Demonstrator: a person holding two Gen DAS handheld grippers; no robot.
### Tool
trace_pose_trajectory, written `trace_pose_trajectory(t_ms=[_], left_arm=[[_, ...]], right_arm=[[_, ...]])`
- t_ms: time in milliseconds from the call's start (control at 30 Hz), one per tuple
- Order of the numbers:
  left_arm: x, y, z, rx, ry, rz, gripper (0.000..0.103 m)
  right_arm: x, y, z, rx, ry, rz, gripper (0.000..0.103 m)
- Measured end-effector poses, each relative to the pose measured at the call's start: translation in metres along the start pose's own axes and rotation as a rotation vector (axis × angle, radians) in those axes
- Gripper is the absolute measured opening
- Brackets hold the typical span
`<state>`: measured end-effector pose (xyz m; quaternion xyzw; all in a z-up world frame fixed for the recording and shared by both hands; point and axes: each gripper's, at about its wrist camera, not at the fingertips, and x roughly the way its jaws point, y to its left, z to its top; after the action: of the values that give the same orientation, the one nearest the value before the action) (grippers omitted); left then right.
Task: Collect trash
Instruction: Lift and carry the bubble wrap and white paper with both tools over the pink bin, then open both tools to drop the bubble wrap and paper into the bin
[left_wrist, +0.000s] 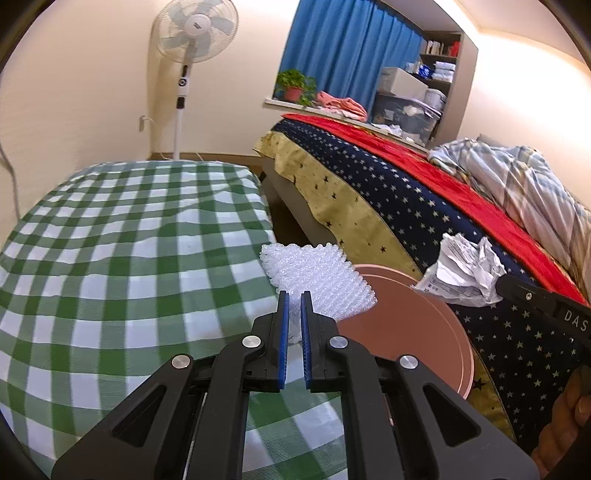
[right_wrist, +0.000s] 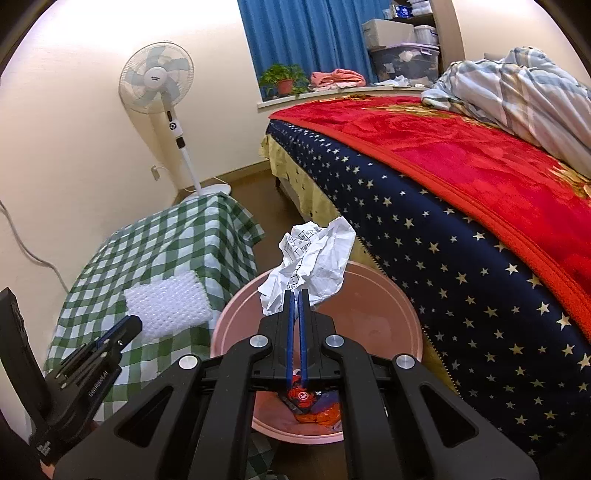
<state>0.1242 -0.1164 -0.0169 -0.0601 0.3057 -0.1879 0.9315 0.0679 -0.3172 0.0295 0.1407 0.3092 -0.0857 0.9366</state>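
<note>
- Clenched on crumpled paper (right_wrist: 310, 258), right gripper (right_wrist: 297, 295) is held above pink bin (right_wrist: 406, 306); release is called for next.
- Bubble wrap (left_wrist: 317, 280) is pinched by left gripper (left_wrist: 294, 299), bin at its two o'clock.

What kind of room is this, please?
Most likely a bedroom in a home: a bed with a red blanket and a rumpled quilt, a standing fan, and a blue curtain behind a potted plant.
</note>
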Motion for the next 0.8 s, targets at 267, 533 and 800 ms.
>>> trace_pose_trajectory(t_ms=[267,533,800], left_arm=[[0.017,-0.02,-0.006,0.032,0.025,-0.031,0.006],[0.034,-0.033,-0.011,0.037,0.058,-0.051,0.006],[0.042,-0.042,-0.014,0.046,0.071,-0.063,0.006]], right_arm=[[0.008,-0.008,0.0,0.01,0.011,-0.046,0.003],[0.012,-0.02,-0.002,0.021,0.018,-0.092,0.003],[0.017,-0.026,-0.002,0.027,0.032,-0.111,0.003]])
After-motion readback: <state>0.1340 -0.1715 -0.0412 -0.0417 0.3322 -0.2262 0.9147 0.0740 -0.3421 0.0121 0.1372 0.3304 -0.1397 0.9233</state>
